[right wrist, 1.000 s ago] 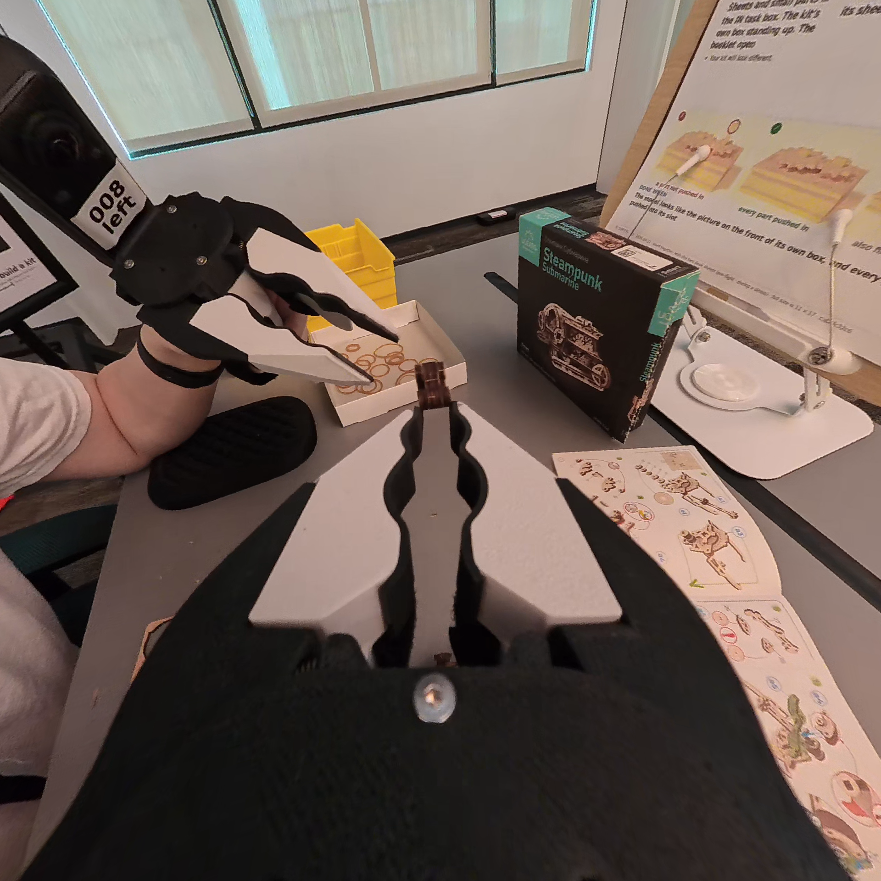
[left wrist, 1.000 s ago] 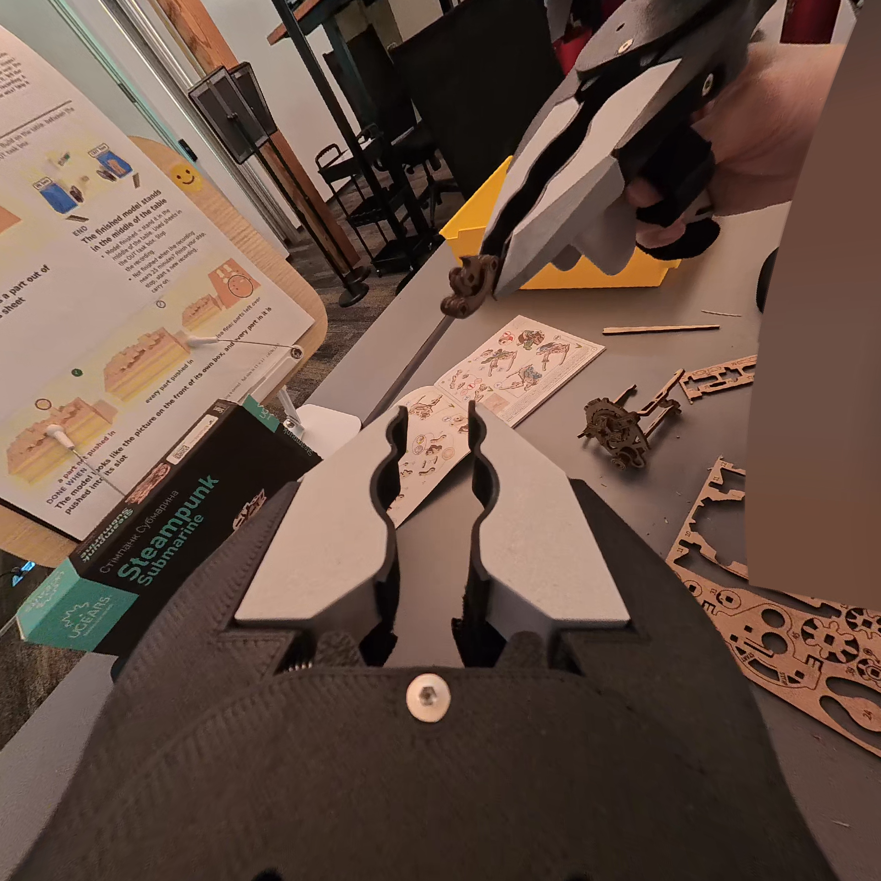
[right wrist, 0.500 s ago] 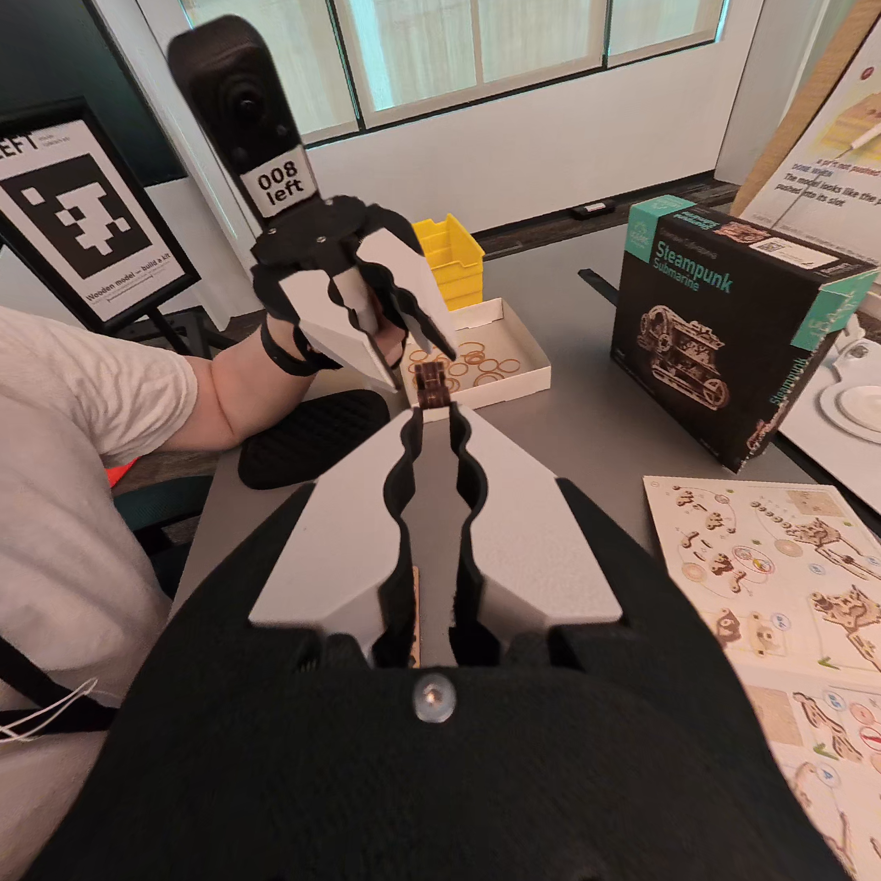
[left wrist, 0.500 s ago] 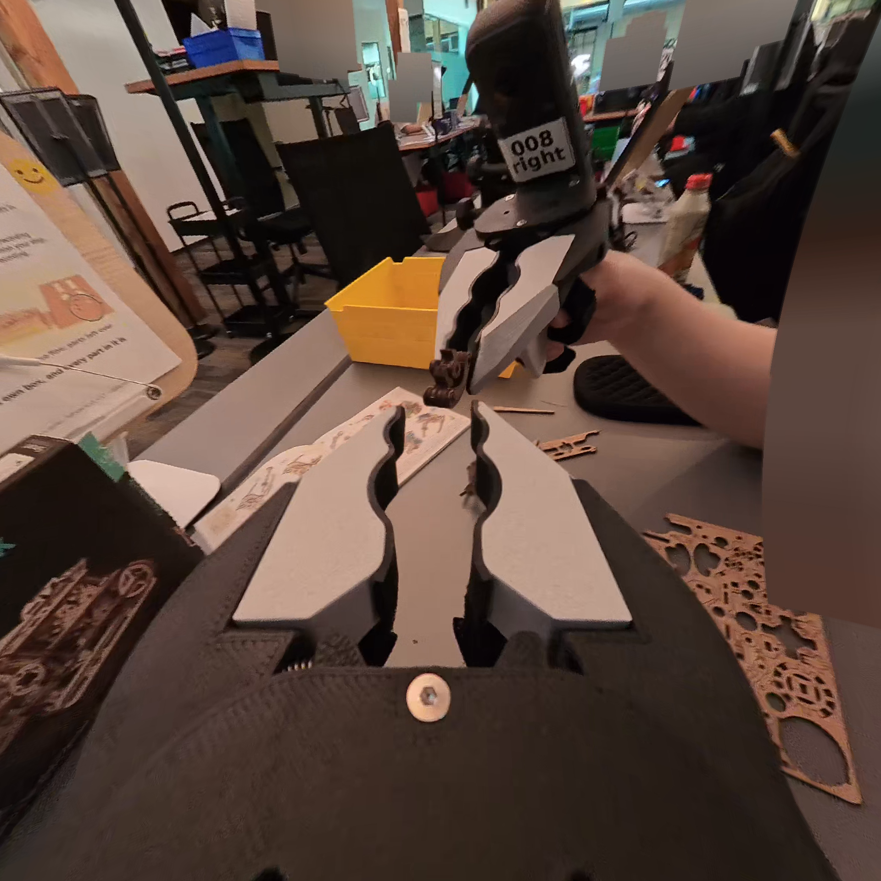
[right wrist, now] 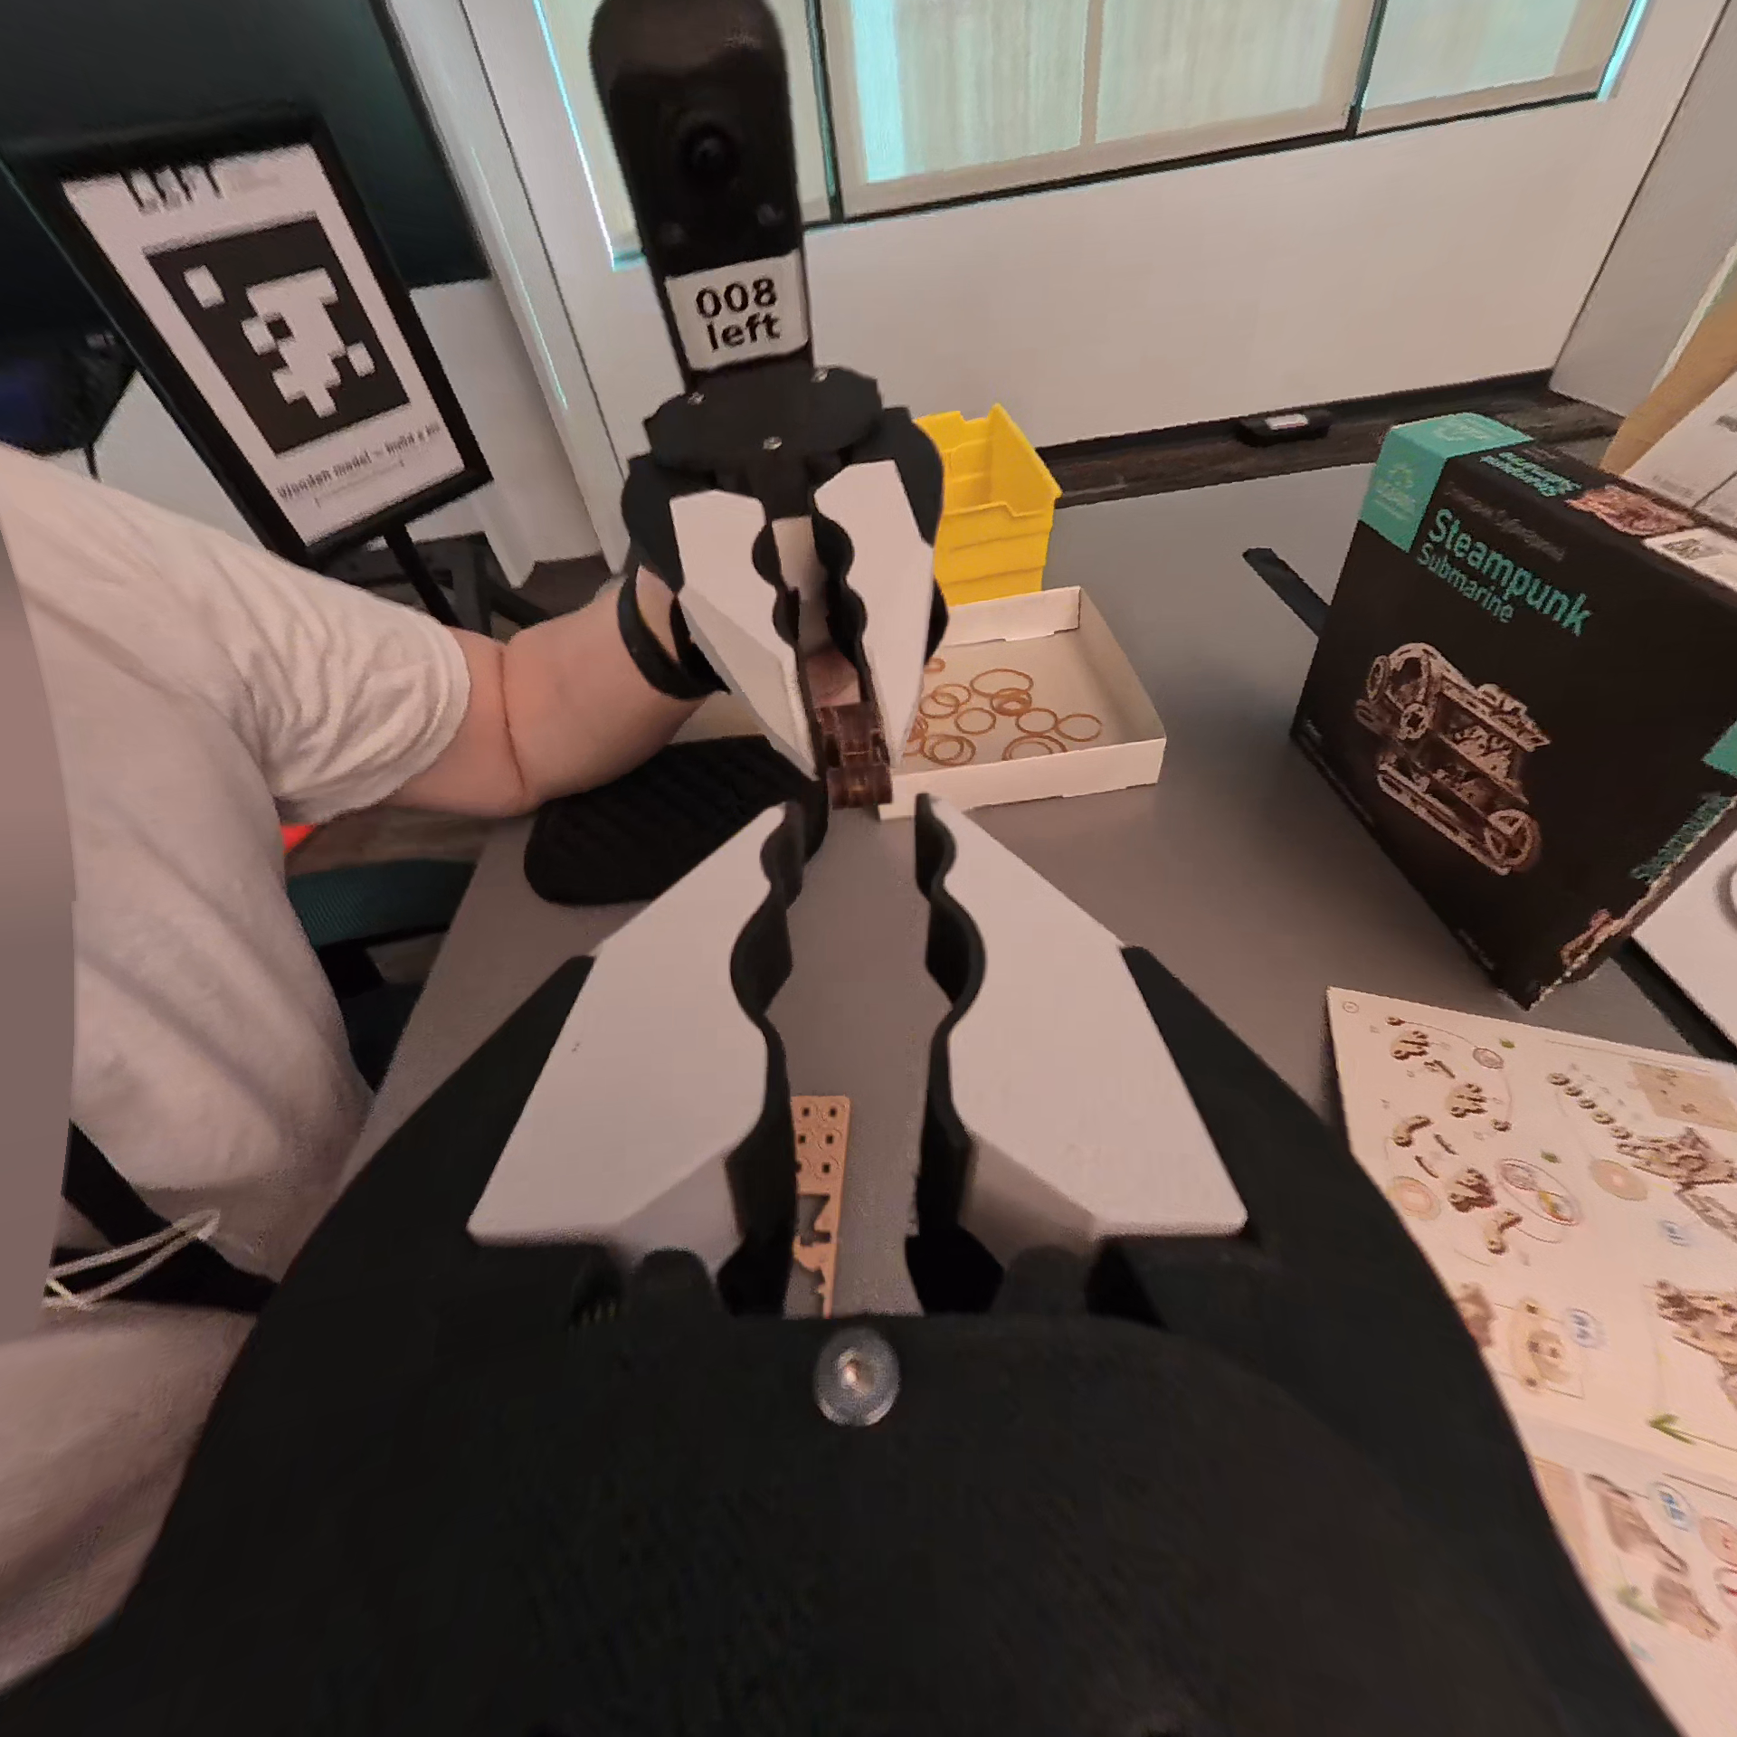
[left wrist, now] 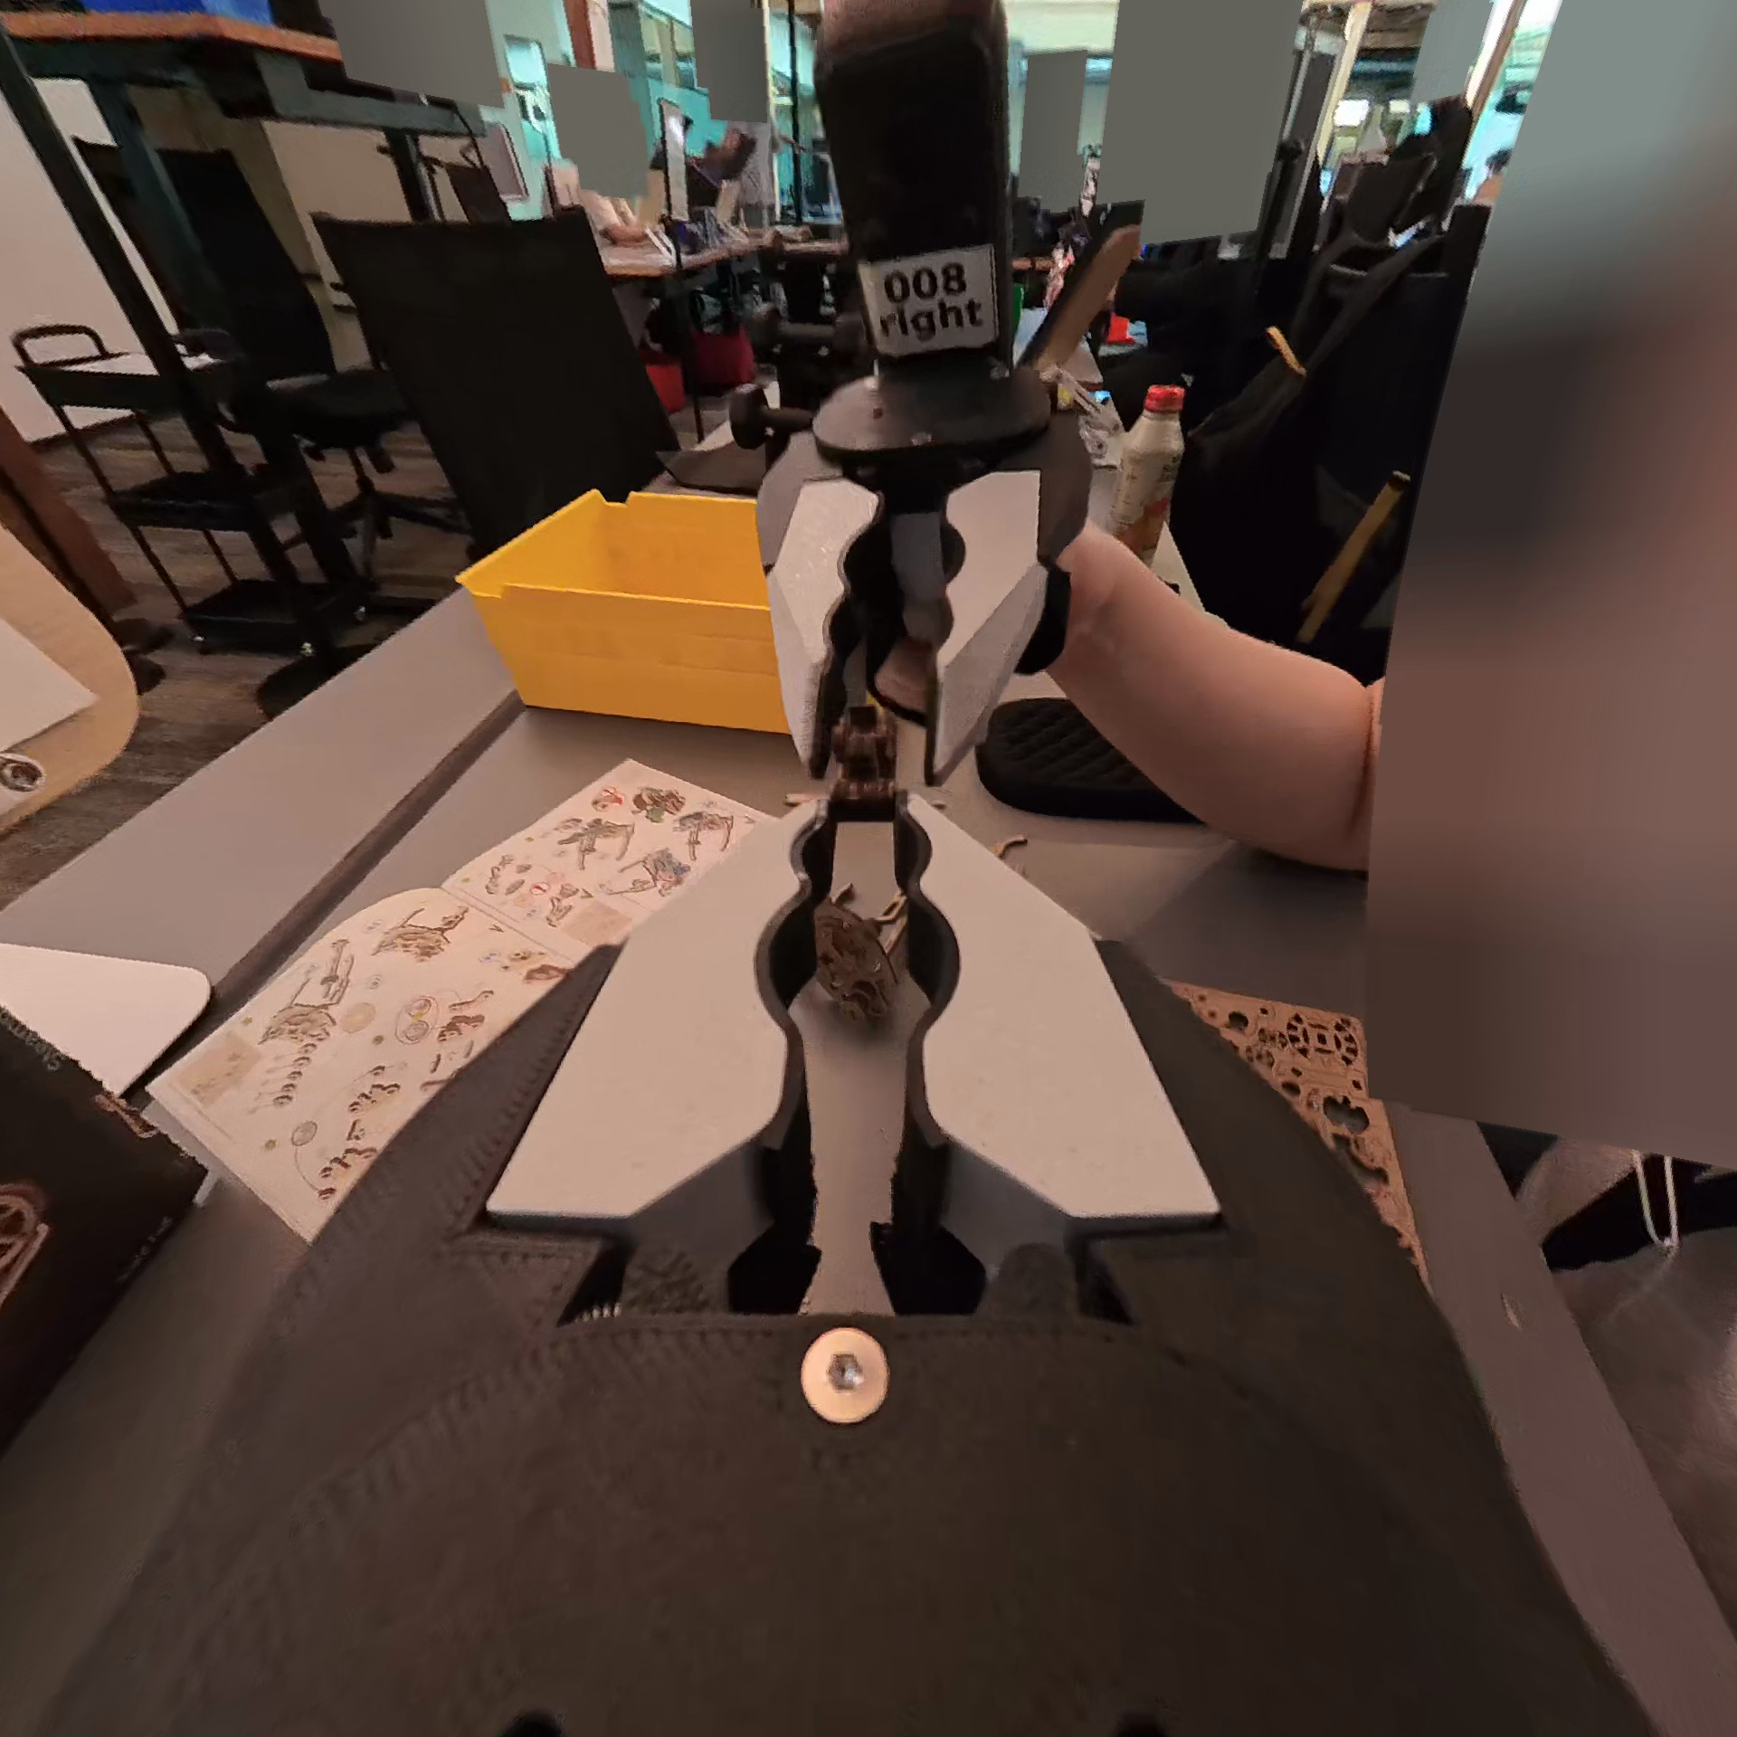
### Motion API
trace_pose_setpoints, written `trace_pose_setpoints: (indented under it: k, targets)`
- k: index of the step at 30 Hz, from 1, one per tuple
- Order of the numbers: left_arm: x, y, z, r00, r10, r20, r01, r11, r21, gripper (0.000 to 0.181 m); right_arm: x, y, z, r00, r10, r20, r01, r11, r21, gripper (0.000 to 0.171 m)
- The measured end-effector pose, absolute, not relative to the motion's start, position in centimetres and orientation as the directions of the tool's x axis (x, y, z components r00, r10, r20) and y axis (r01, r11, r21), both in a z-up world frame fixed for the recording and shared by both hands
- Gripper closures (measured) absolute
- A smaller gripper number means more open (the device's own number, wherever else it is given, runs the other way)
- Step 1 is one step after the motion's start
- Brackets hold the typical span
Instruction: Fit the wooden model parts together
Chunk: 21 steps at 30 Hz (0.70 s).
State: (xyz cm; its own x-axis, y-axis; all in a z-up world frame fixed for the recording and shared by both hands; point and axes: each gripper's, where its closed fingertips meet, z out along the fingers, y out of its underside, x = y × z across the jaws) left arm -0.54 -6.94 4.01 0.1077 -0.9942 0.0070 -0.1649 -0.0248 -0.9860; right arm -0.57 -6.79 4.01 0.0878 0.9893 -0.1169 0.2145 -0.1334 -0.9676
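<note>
The wooden part [right wrist: 853,763] sits half-hidden between fingertips (contact unclear); kit box [left wrist: 56,1212] is cropped.

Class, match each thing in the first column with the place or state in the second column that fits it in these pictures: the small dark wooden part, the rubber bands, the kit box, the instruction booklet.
Column one:
1. small dark wooden part
2. rubber bands
3. kit box
4. instruction booklet

Column two:
A. lying open and flat on the table
B. inside the shallow white tray
C. pinched between the fingertips of the left gripper
D. standing upright on the table

Pairs: 1-C, 2-B, 3-D, 4-A
</note>
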Motion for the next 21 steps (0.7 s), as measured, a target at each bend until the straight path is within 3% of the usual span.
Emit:
trace_pose_setpoints:
  k: [11,16,17,21]
  targets:
    - [-0.2,-7.9,0.6,0.055,-0.989,-0.139,-0.377,0.109,-0.920,0.171,-0.7,-8.2,0.4,0.038,0.994,0.105,0.466,0.076,-0.882,0.148]
    - [-0.2,-8.5,-0.1,0.020,-0.989,-0.144,-0.413,0.123,-0.902,0.171,-0.7,-7.8,0.2,0.059,0.992,0.115,0.474,0.073,-0.877,0.149]
    - [-0.2,-8.2,-0.2,0.031,-0.988,-0.154,-0.420,0.127,-0.899,0.168,-0.7,-7.8,0.2,0.055,0.993,0.109,0.473,0.070,-0.878,0.158]
    - [-0.9,-7.5,0.1,0.075,-0.977,-0.199,-0.442,0.146,-0.885,0.155,-1.0,-7.2,0.0,0.110,0.993,0.036,0.470,-0.020,-0.883,0.160]
